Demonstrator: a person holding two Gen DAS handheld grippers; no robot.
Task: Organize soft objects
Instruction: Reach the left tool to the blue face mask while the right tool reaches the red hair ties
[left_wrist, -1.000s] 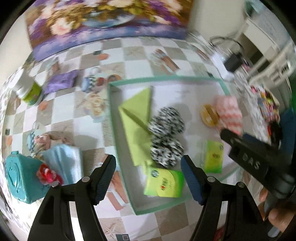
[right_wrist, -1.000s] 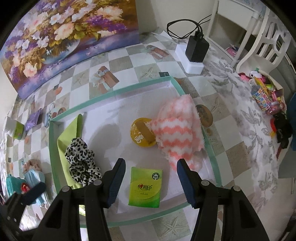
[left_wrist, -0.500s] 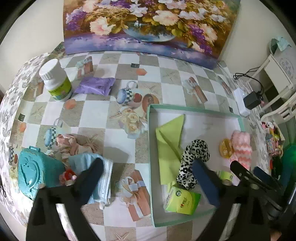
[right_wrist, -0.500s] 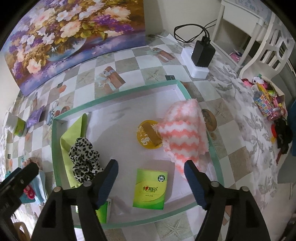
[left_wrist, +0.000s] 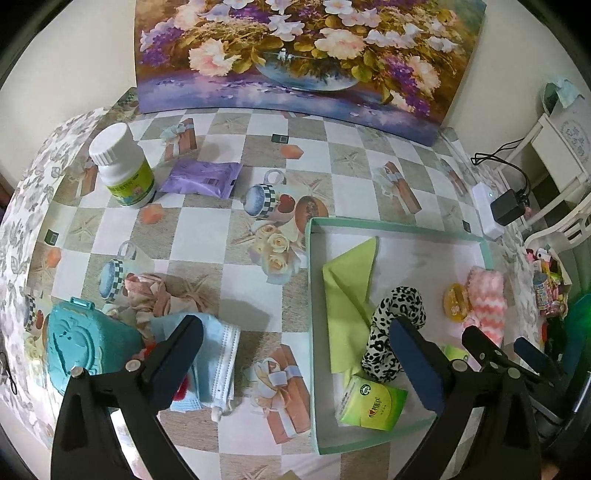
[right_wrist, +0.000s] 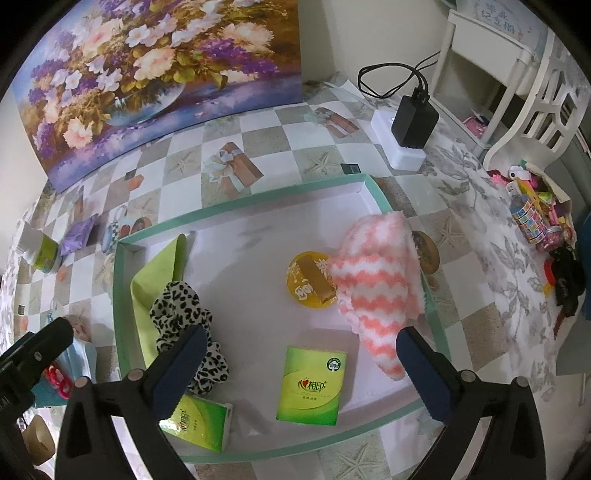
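The right hand-held gripper hung spread above the tray; a pink sock draped its rim; a tissue pack lay inside.

I see a floral painting leaning on the cream wall behind the checkered surface; white furniture stands right of it.

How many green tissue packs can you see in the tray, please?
2: one tissue pack lies flat near the tray's front edge; the other tissue pack sits in the front-left corner beside the leopard scrunchie. None looks hidden.
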